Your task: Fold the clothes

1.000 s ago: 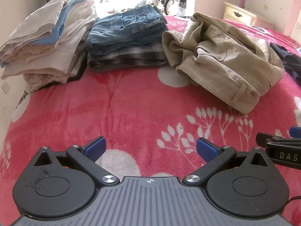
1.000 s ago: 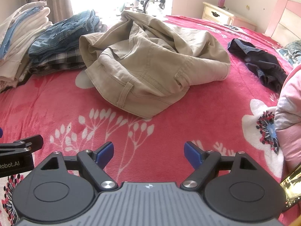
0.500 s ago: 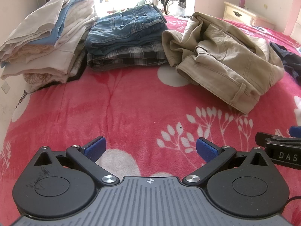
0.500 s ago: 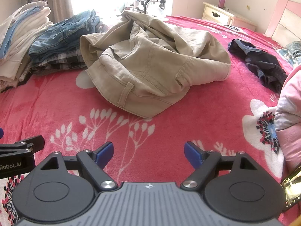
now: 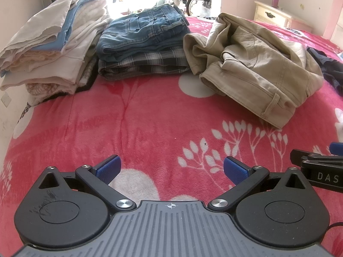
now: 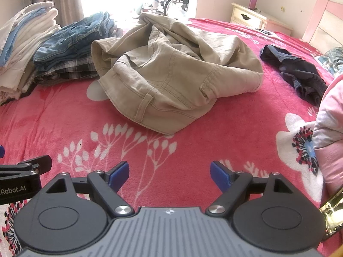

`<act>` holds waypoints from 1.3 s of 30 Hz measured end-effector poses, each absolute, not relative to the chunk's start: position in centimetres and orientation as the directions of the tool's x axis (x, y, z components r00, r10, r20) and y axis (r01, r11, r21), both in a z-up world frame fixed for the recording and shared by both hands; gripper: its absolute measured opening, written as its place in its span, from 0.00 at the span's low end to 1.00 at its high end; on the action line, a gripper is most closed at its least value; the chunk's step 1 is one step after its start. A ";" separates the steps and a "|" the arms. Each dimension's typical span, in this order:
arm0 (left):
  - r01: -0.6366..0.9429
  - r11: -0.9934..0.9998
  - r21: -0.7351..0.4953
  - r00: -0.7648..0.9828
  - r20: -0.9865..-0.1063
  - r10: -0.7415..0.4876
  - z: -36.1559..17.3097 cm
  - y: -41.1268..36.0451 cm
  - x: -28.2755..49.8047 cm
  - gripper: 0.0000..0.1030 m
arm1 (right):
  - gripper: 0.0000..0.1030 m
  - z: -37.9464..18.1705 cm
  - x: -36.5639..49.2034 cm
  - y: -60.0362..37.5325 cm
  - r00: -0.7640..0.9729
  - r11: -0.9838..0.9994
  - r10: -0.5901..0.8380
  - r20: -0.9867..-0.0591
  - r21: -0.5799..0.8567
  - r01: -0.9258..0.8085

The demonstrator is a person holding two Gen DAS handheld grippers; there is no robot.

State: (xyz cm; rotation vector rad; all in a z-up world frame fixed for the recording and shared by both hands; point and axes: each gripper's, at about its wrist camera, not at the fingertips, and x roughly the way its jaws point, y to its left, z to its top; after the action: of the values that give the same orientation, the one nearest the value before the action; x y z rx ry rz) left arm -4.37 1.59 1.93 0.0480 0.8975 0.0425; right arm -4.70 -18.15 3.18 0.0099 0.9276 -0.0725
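Observation:
Crumpled khaki trousers (image 5: 255, 64) (image 6: 171, 70) lie in a heap on the pink flowered blanket (image 5: 150, 120) (image 6: 214, 139), waistband toward me. My left gripper (image 5: 170, 168) hovers open over bare blanket, well short of the trousers and to their left. My right gripper (image 6: 170, 172) is open too, with nothing between its blue pads, just in front of the waistband edge. A dark navy garment (image 6: 300, 72) (image 5: 330, 68) lies bunched to the right of the trousers. Each gripper shows at the edge of the other's view.
Folded jeans on a plaid piece (image 5: 141, 47) (image 6: 70, 53) and a tall pile of pale folded clothes (image 5: 47, 49) (image 6: 23, 42) stand at the back left by a wall. A pink quilt (image 6: 330, 139) bulges at the right. A nightstand (image 6: 257, 19) and headboard are beyond.

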 end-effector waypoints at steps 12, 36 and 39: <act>0.021 0.996 -0.091 0.680 -0.729 -0.081 2.2 3.8 -1.5 1.00 | 0.83 2.8 -3.9 -19.5 0.776 0.992 0.009 -0.631 -0.091 -0.086; 0.343 0.934 -0.100 0.703 -0.633 -0.326 -2.5 1.6 7.1 0.77 | 0.23 1.7 1.9 -19.7 0.905 0.947 0.033 -0.424 -0.277 -0.165; 0.398 0.915 -0.069 0.708 -0.611 -0.354 -2.1 -0.2 7.7 0.80 | 0.22 3.7 2.3 -21.5 0.915 0.973 0.037 -0.401 -0.194 -0.124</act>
State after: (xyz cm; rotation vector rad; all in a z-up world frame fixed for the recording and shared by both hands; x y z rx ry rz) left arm 7.70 -0.24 -2.10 0.0694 0.6643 -0.4175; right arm 2.33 -21.46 3.73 -0.2186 0.4071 0.0836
